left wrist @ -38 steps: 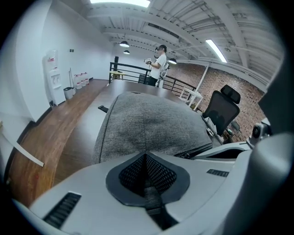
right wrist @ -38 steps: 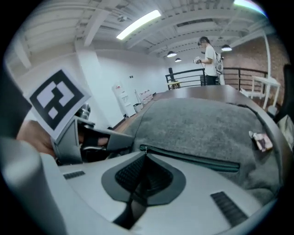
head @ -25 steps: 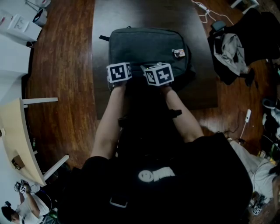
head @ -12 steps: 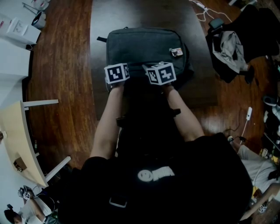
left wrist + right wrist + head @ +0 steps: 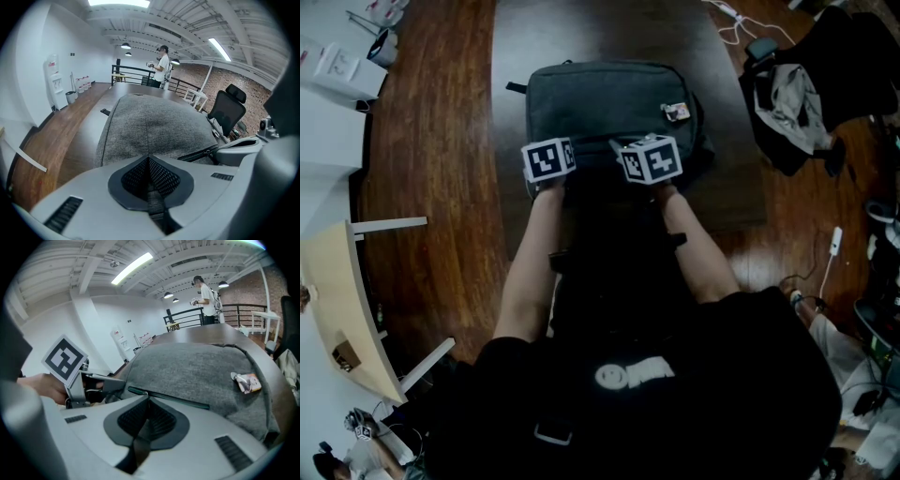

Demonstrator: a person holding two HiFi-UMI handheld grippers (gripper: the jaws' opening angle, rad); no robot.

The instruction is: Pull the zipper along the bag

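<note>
A grey backpack (image 5: 609, 98) lies flat on the dark table (image 5: 581, 28). Both grippers sit at its near edge, side by side under their marker cubes. My left gripper (image 5: 149, 161) is shut on a fold of the bag's grey fabric. To its right, my right gripper (image 5: 147, 401) is shut on a dark zipper pull that runs down between its pads. The zipper (image 5: 173, 398) shows as a dark line running across the bag just beyond the right jaws. A small tag (image 5: 679, 112) hangs at the bag's right side. In the head view the cubes hide the jaws.
A black office chair (image 5: 811, 89) draped with clothes stands right of the table. White cables (image 5: 741, 23) lie at the table's far right corner. A pale table (image 5: 337, 309) stands on the wooden floor at the left. A person (image 5: 162, 65) stands far behind.
The right gripper has shifted slightly to the right along the bag's near edge. The left gripper has stayed almost in place on the fabric.
</note>
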